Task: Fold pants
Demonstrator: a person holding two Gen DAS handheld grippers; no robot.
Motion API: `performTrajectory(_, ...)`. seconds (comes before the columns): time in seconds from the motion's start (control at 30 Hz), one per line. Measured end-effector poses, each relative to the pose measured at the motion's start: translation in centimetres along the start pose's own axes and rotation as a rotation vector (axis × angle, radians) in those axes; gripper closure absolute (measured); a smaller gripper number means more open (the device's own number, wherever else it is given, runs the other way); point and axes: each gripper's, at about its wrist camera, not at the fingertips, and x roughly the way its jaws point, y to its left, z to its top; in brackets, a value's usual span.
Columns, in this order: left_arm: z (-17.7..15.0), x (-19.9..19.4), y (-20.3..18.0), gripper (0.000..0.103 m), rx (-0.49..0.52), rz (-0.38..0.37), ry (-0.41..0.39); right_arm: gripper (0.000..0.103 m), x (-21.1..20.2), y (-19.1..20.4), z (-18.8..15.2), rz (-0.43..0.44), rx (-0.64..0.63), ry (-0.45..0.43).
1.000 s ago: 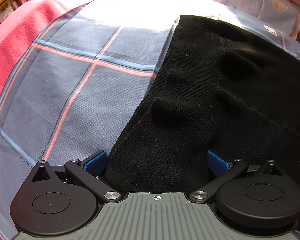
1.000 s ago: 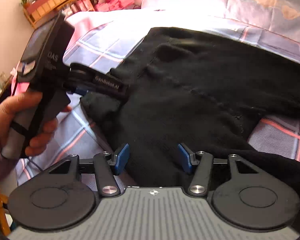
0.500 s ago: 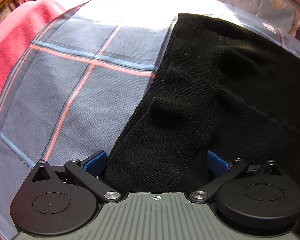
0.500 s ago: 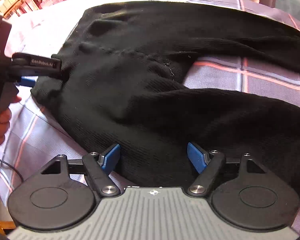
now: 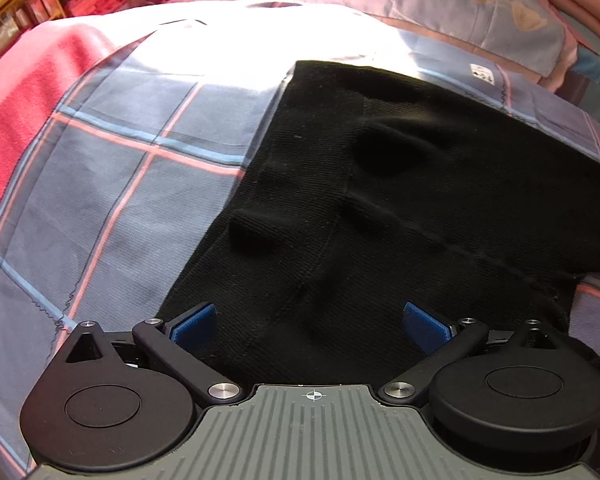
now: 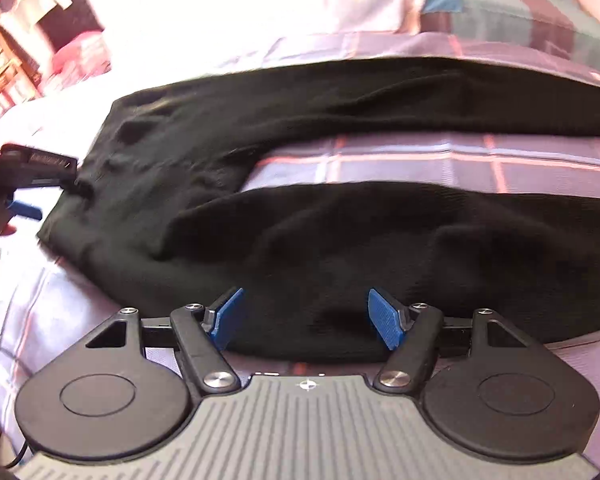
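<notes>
Black knit pants (image 5: 380, 200) lie spread on a plaid bed sheet (image 5: 120, 200), waistband end toward the left gripper. In the right wrist view the pants (image 6: 340, 240) show two legs running right with sheet between them. My left gripper (image 5: 308, 320) is open, its blue pads on either side of the waistband edge. It also shows in the right wrist view (image 6: 40, 184) at the waist's left edge. My right gripper (image 6: 304, 316) is open over the near leg, fabric between its pads.
A red blanket (image 5: 16, 120) lies at the left of the bed. Pillows (image 5: 460, 12) lie at the far side. Shelves (image 6: 4, 60) stand beyond the bed on the left. The sheet (image 6: 420, 160) shows between the legs.
My right gripper has swung right along the pants, from the waist area to the near leg. The left gripper has stayed open at the waistband, shifting only slightly.
</notes>
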Motion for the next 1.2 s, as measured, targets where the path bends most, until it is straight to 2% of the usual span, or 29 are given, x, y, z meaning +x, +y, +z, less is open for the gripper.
performTrajectory(0.07,-0.4,0.7,-1.9,0.0,0.044,-0.024,0.016,0.03,0.4,-1.9,0.1,-0.105,-0.022,-0.053)
performTrajectory(0.1,-0.7,1.4,-3.0,0.0,0.073,-0.03,0.033,0.029,1.3,-3.2,0.0,-0.127,-0.014,-0.012)
performTrajectory(0.13,-1.1,2.2,-4.0,0.0,0.101,-0.029,0.05,0.029,2.1,-4.5,-0.2,-0.126,0.015,0.065)
performTrajectory(0.2,-2.3,3.5,-5.6,0.0,0.165,0.023,0.065,0.029,0.8,-6.3,-1.1,-0.062,0.008,0.044)
performTrajectory(0.23,-2.6,3.4,-5.8,0.0,0.176,0.033,0.037,0.029,0.2,-7.1,-1.5,-0.054,0.017,0.066)
performTrajectory(0.3,-2.9,3.4,-5.7,0.0,0.174,0.029,0.029,0.029,-1.2,-8.8,-2.0,0.001,0.078,0.056)
performTrajectory(0.33,-2.7,3.5,-5.5,0.0,0.165,0.024,0.04,0.029,-2.1,-9.9,-2.0,0.014,0.118,0.019)
performTrajectory(0.37,-2.6,3.6,-5.4,0.0,0.162,0.022,0.048,0.029,-2.9,-11.0,-1.8,-0.019,0.15,-0.03)
performTrajectory(0.43,-2.2,3.8,-5.5,0.0,0.161,0.03,0.063,0.025,-3.5,-13.0,-1.0,-0.167,0.198,-0.108)
performTrajectory(0.57,-2.1,4.0,-6.0,0.0,0.151,0.053,0.066,0.024,-1.5,-17.2,0.2,-0.298,0.296,-0.123)
performTrajectory(0.63,-2.1,4.2,-6.1,0.0,0.145,0.06,0.068,0.024,0.0,-18.8,-0.2,-0.322,0.343,-0.021)
performTrajectory(0.7,-2.0,4.2,-6.2,0.0,0.146,0.067,0.071,0.024,-1.0,-19.4,-0.7,-0.317,0.344,-0.067)
performTrajectory(0.77,-1.9,4.3,-6.3,0.0,0.142,0.072,0.079,0.022,-1.9,-20.6,-0.8,-0.417,0.408,-0.111)
performTrajectory(0.8,-1.8,4.3,-6.4,0.0,0.139,0.074,0.08,0.015,-1.9,-21.3,-0.9,-0.442,0.449,-0.117)
performTrajectory(0.9,-1.5,4.6,-6.4,0.0,0.135,0.084,0.083,0.01,-0.6,-23.7,-1.0,-0.412,0.59,-0.088)
performTrajectory(0.97,-1.5,4.6,-6.5,0.0,0.137,0.088,0.079,0.009,0.1,-23.6,-0.6,-0.429,0.59,-0.129)
performTrajectory(1.03,-1.6,4.4,-6.5,0.0,0.137,0.089,0.078,0.018,0.5,-22.8,-0.3,-0.439,0.525,-0.164)
performTrajectory(1.07,-1.6,4.4,-6.5,0.0,0.138,0.089,0.078,0.03,0.6,-22.5,-0.2,-0.442,0.481,-0.181)
performTrajectory(1.1,-1.7,4.2,-6.7,0.0,0.139,0.089,0.079,0.056,0.5,-22.3,0.0,-0.428,0.447,-0.187)
performTrajectory(1.13,-1.6,4.2,-6.7,0.0,0.139,0.088,0.08,0.066,0.2,-22.4,0.2,-0.444,0.432,-0.183)
performTrajectory(1.17,-1.6,4.1,-6.7,0.0,0.141,0.087,0.081,0.085,-0.5,-22.8,0.2,-0.439,0.44,-0.192)
performTrajectory(1.2,-1.6,4.1,-6.7,0.0,0.142,0.086,0.081,0.097,-1.1,-23.5,-0.1,-0.45,0.471,-0.204)
